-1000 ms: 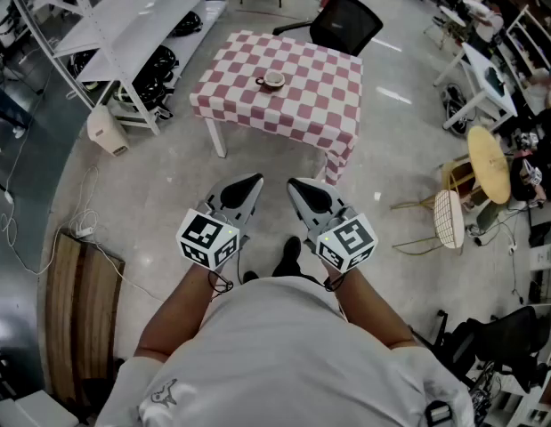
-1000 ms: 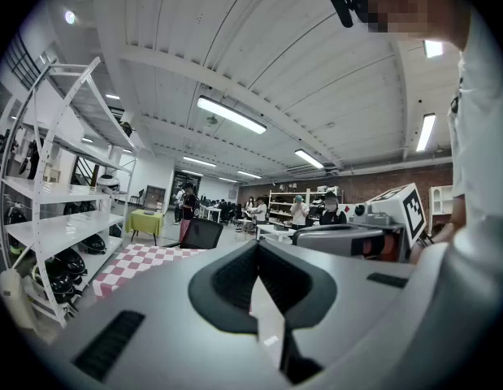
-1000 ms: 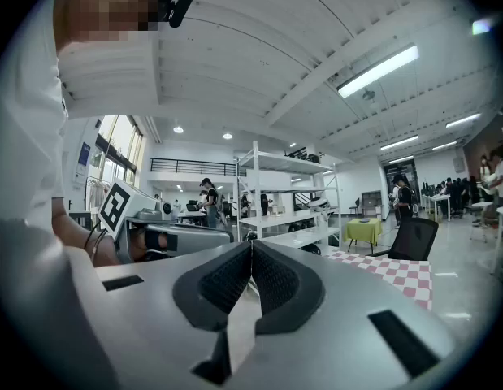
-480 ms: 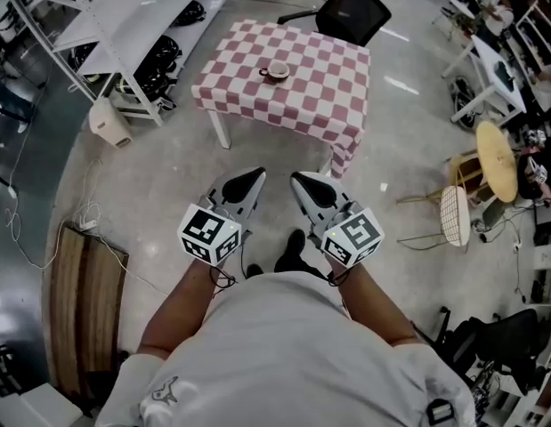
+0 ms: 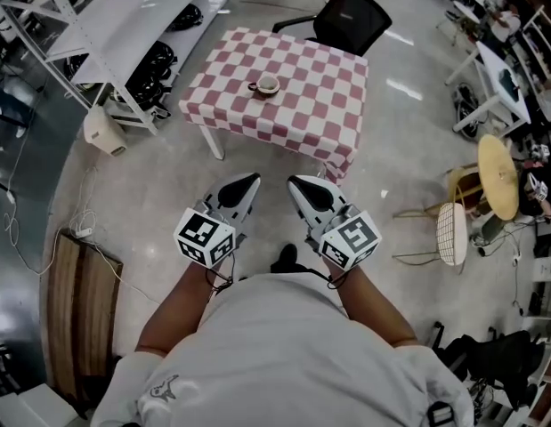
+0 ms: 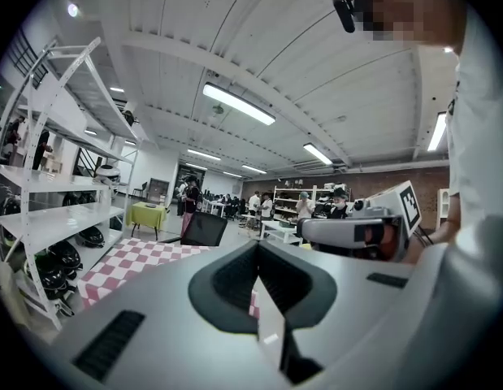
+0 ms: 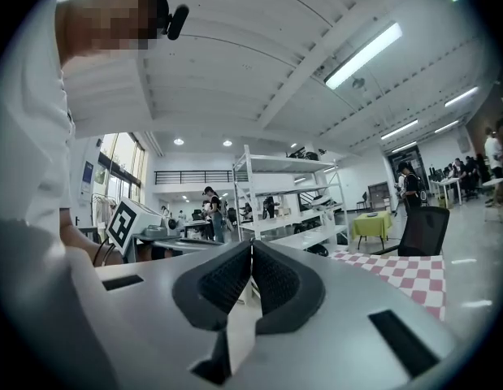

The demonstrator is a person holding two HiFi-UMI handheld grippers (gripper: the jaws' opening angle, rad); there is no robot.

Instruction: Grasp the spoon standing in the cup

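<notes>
On checkered table [image 5: 303, 114], cup [image 5: 268, 84], spoon direction unreadable

We see cup [image 5: 268, 84]: small, pale, round, upright on pink-and-white checked bench [image 5: 302, 105]. Sits left of benchtop centre, toward far side, clear of every edge. Darker ring round its base (possibly saucer; too small to tell). Short dark stub juts from its left side; handle or spoon, we cannot tell. Spoon itself too small for us to make out.
</notes>
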